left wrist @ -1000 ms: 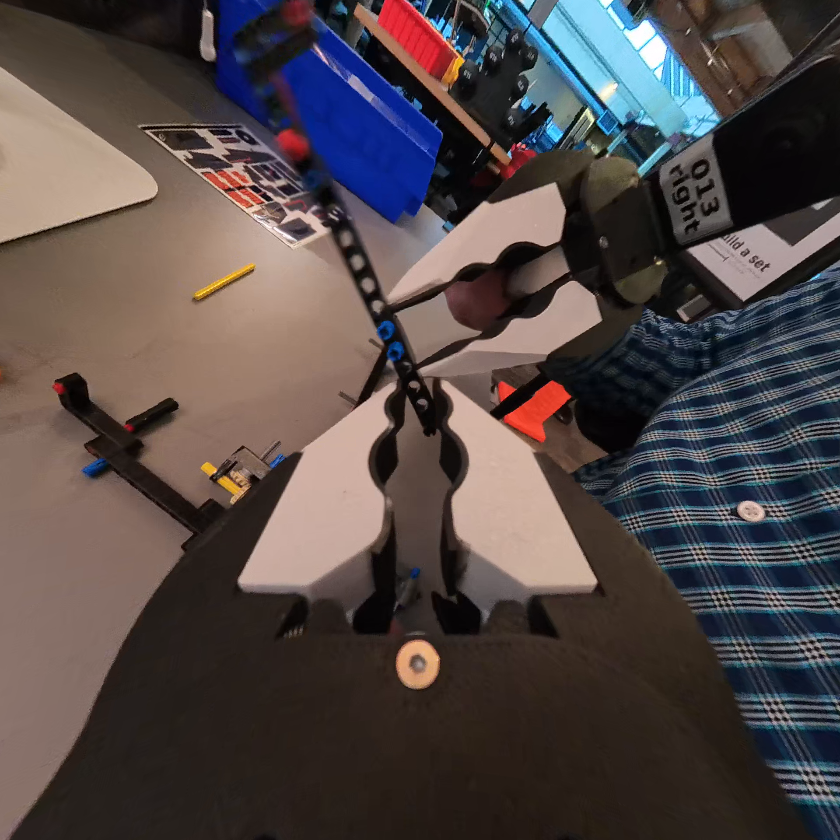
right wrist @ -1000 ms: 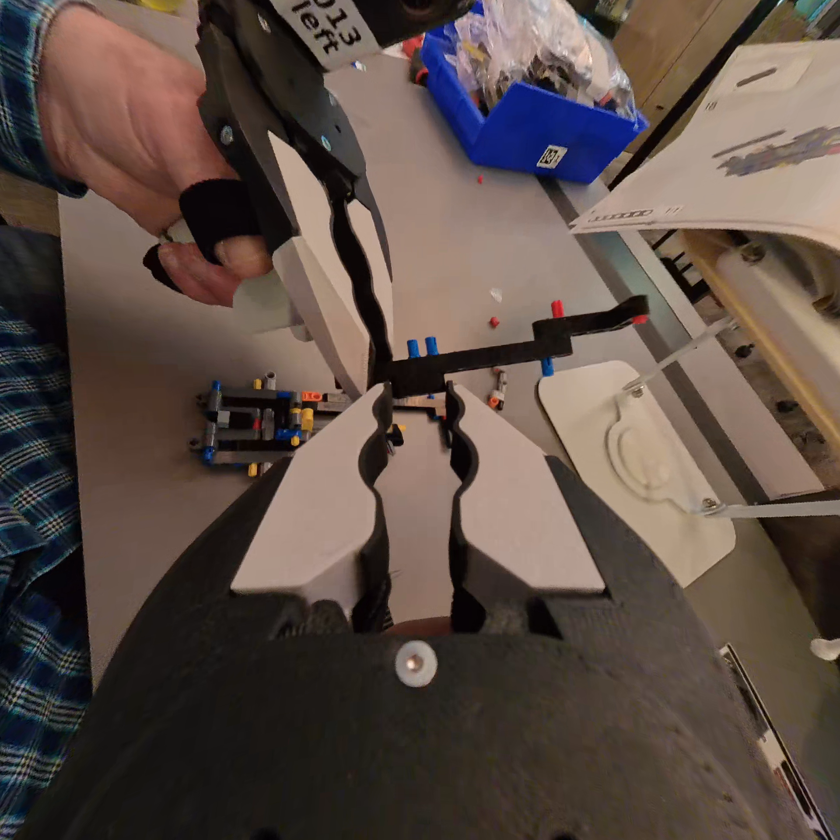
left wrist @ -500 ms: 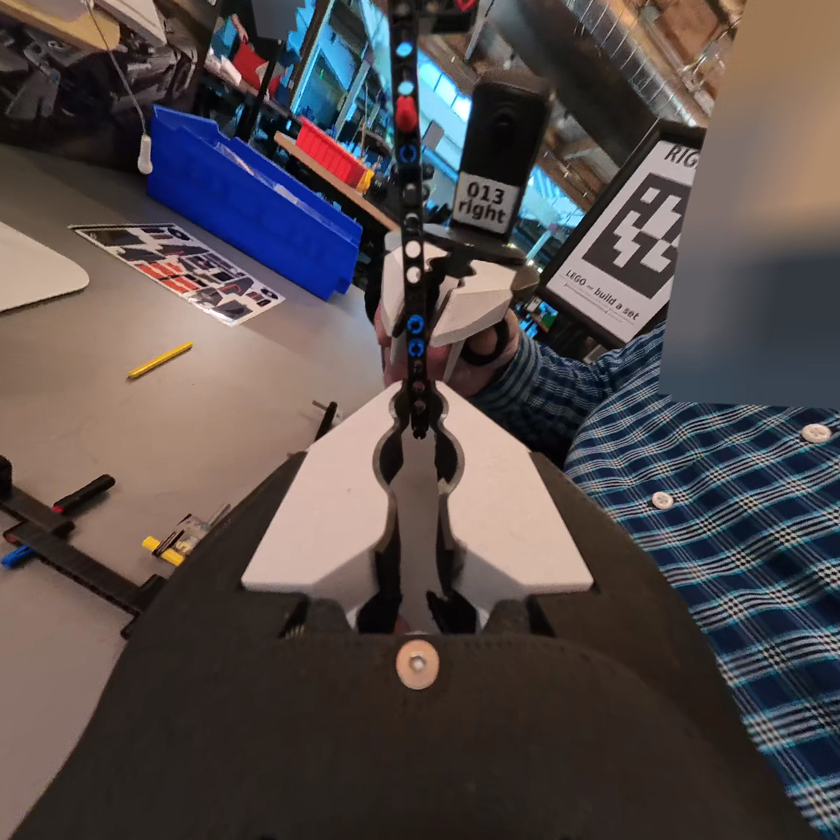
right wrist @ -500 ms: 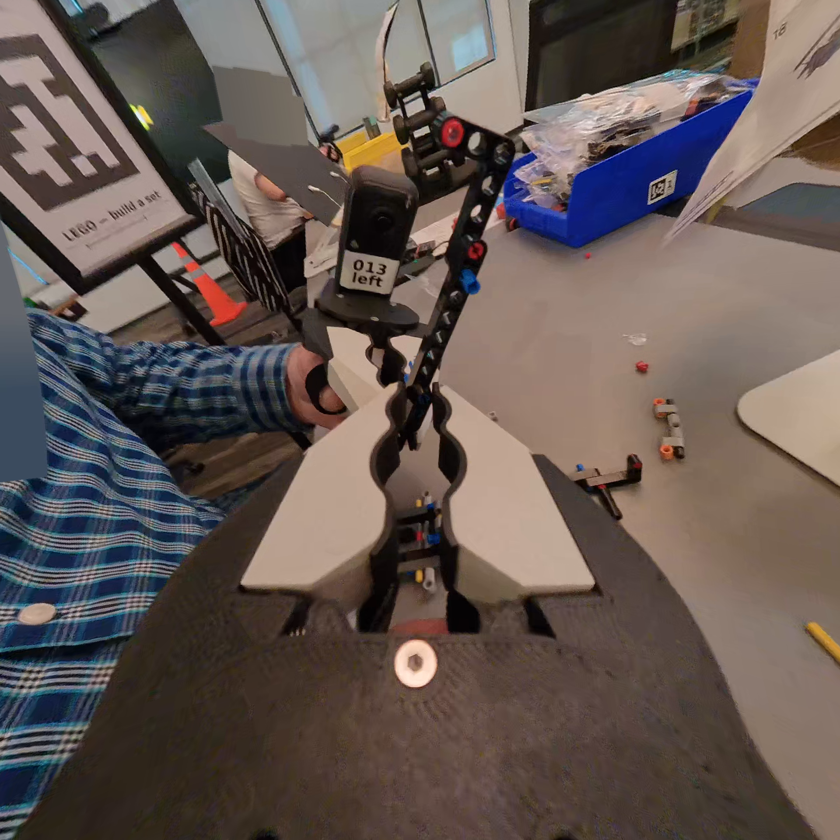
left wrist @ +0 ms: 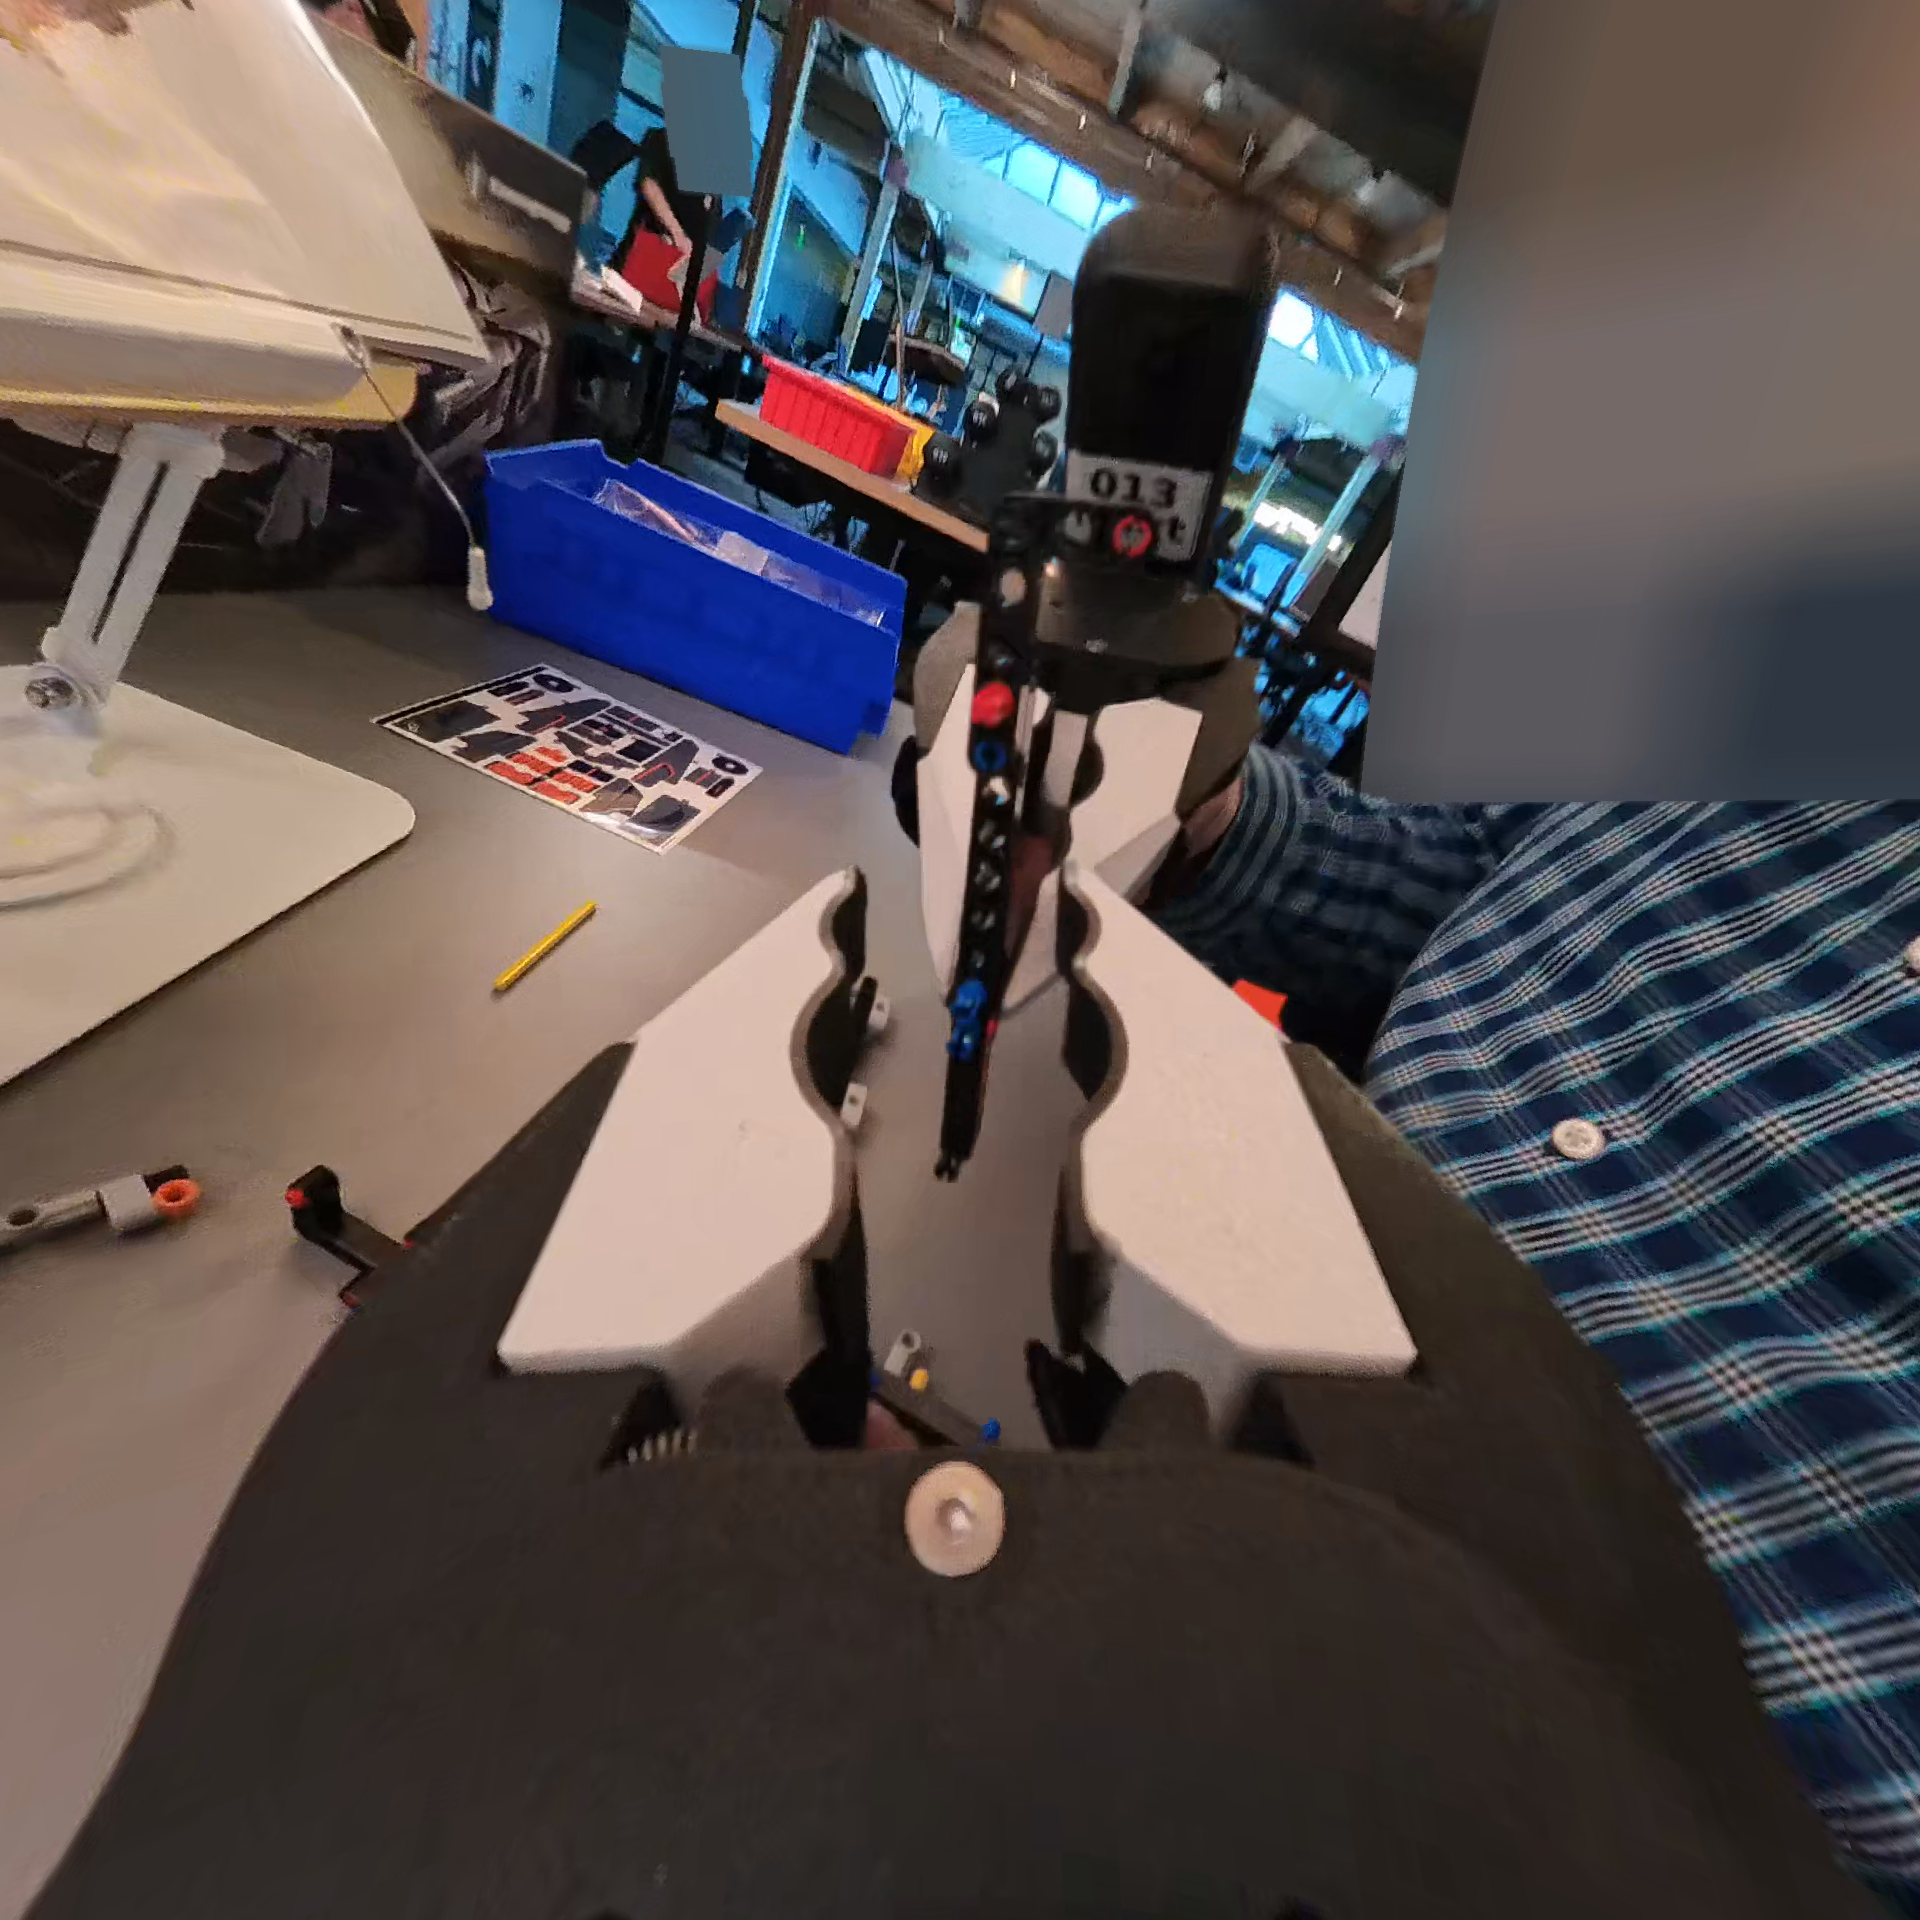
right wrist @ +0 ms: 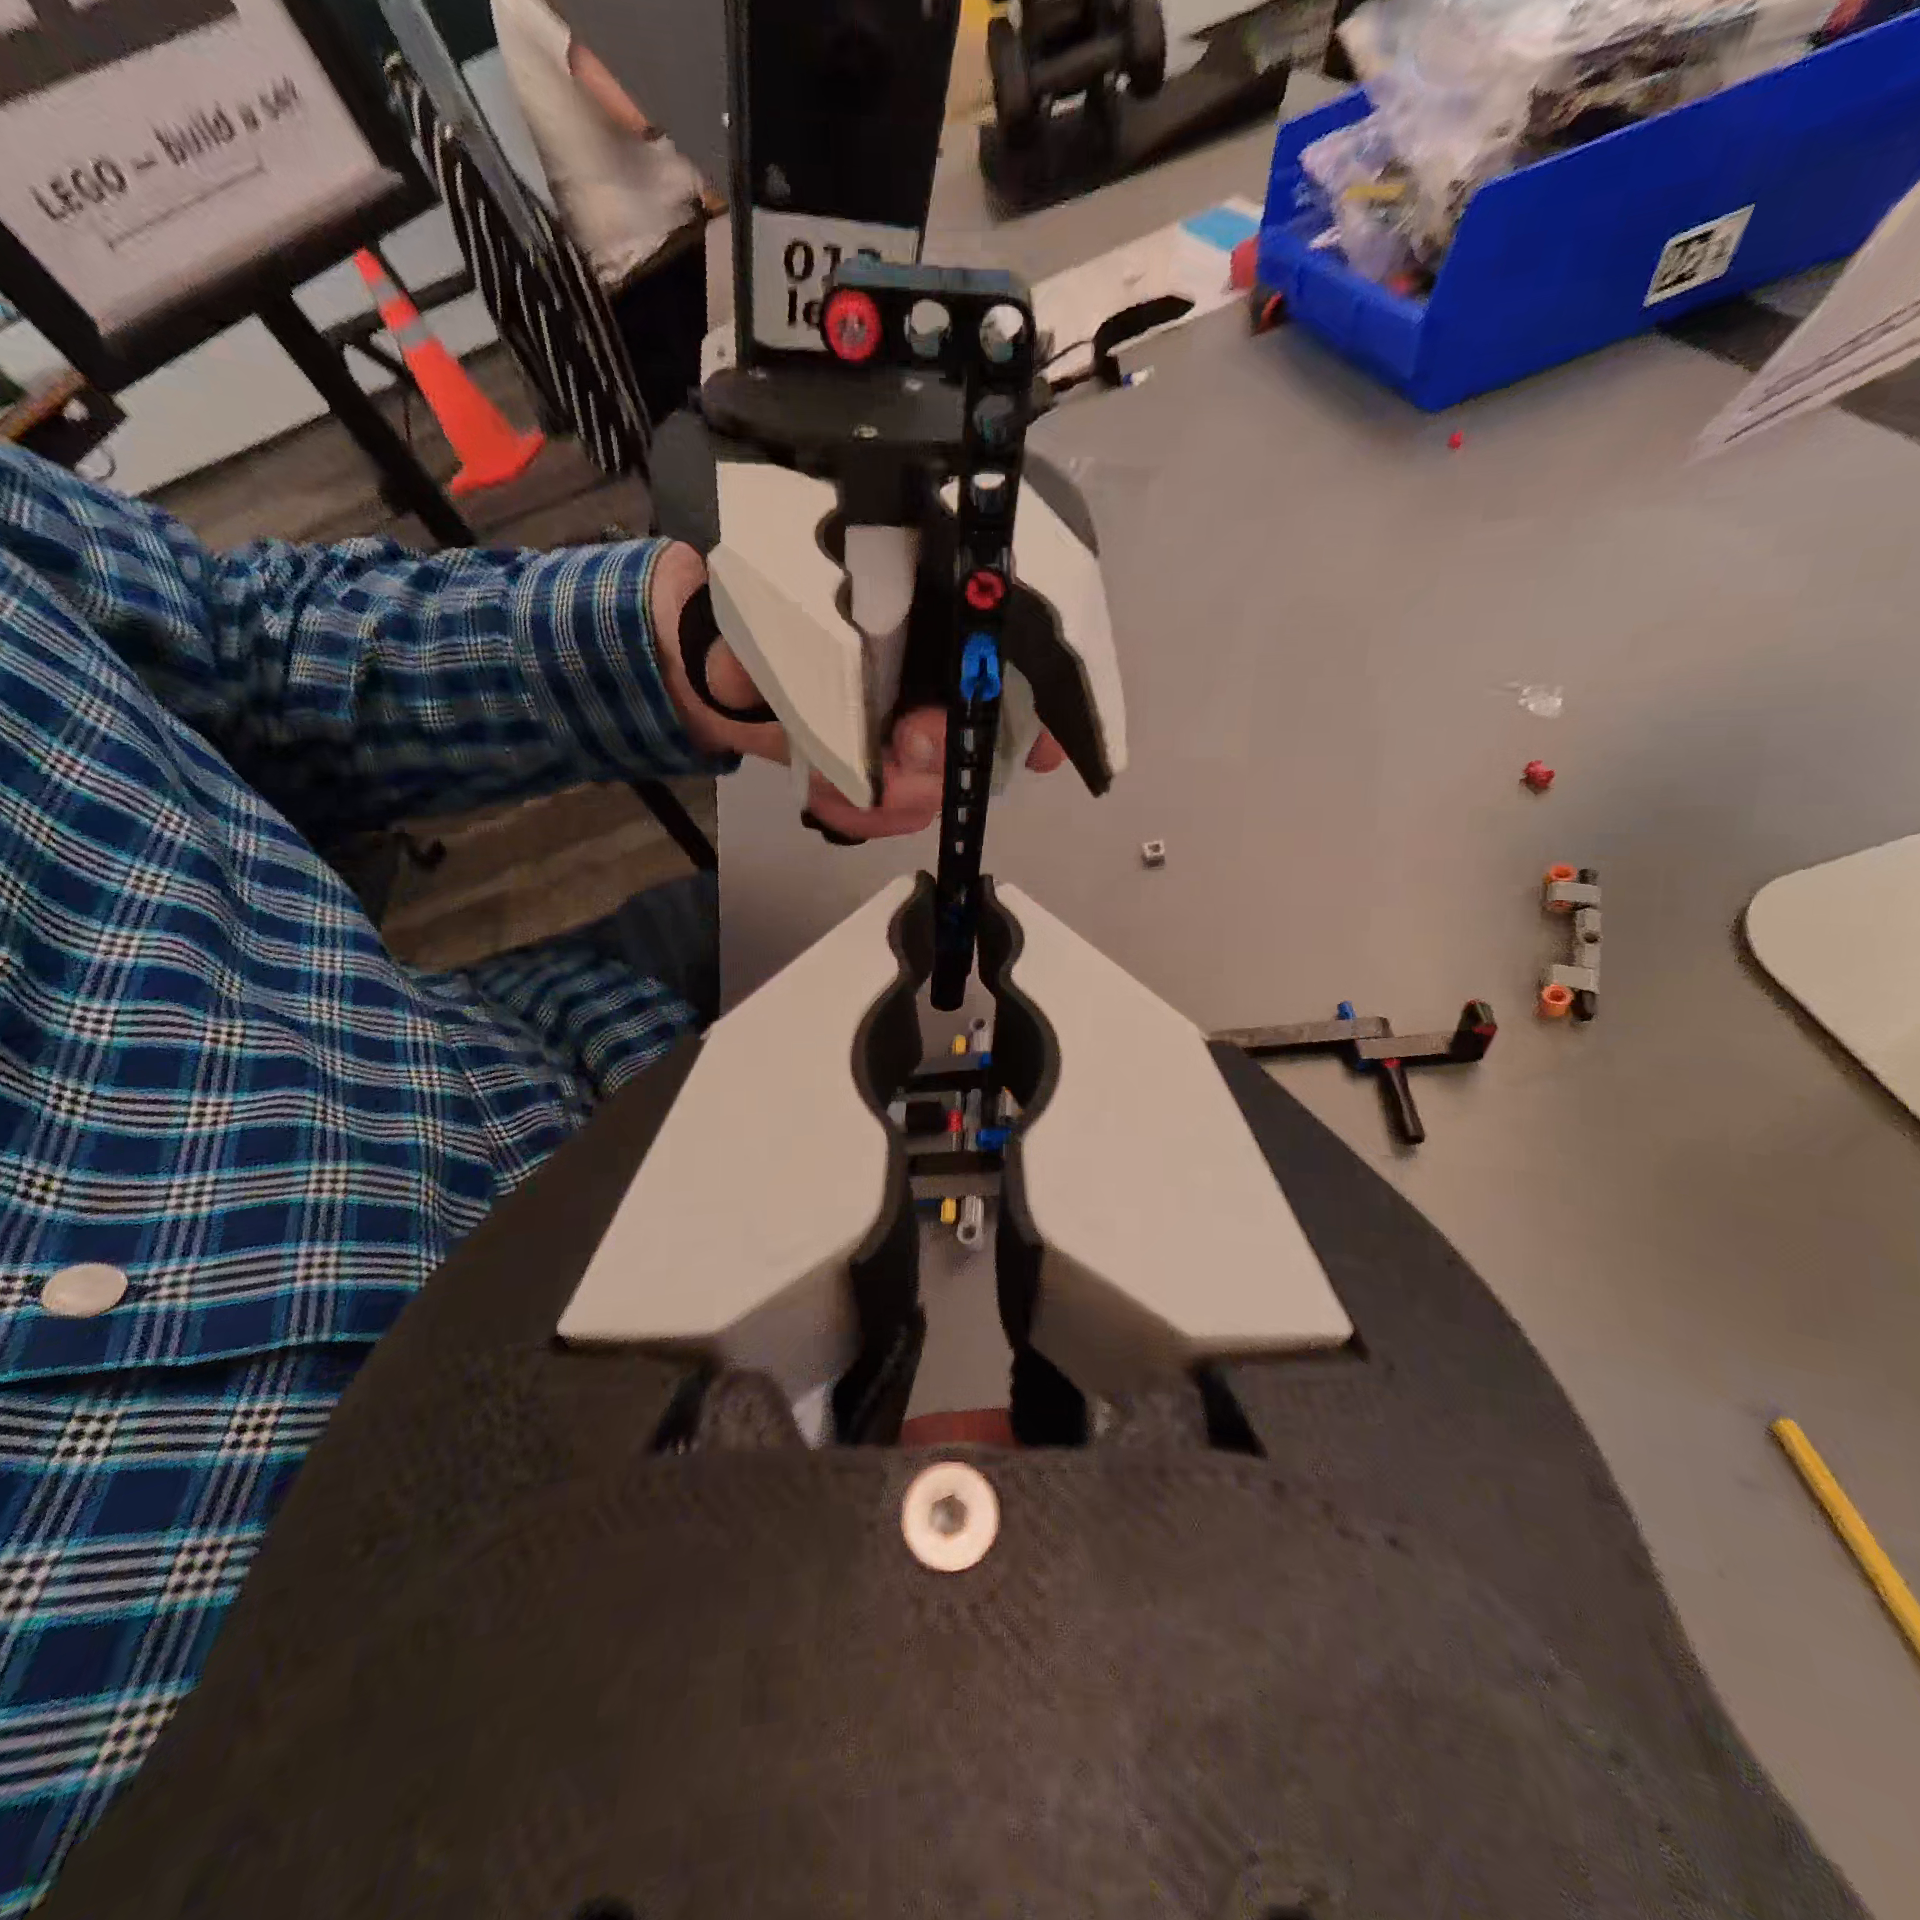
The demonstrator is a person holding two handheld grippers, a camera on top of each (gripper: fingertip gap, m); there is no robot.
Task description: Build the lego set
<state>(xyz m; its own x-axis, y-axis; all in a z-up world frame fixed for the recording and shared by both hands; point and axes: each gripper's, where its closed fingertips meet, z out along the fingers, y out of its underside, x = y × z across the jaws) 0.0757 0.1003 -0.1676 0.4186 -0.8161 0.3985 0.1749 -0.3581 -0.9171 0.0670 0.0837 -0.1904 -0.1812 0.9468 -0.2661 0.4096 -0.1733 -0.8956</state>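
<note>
The black lego beam (right wrist: 971,727) is held upright, its lower end clamped in the right tongs (right wrist: 954,914). In the left wrist view the left tongs (left wrist: 961,997) are spread apart, the beam (left wrist: 982,883) standing between them untouched. One sticker sheet (left wrist: 571,753) is shown only there; two orange-tipped pieces (right wrist: 1569,940) on the tabletop (right wrist: 1351,623) are shown only by the right view. One yellow rod (left wrist: 544,945) and one blue bin (left wrist: 686,592) are counted in both.

Grey tabletop (left wrist: 343,1039). Blue bin (left wrist: 686,603) at its far edge; second blue bin (right wrist: 1590,239) holds clear bags. White book stand (left wrist: 135,582) on a white base. Beyond: red bins (left wrist: 831,410) on a wooden bench, bright windows (left wrist: 1039,177), exposed ceiling beams. Orange cone (right wrist: 452,384) on wood floor.
</note>
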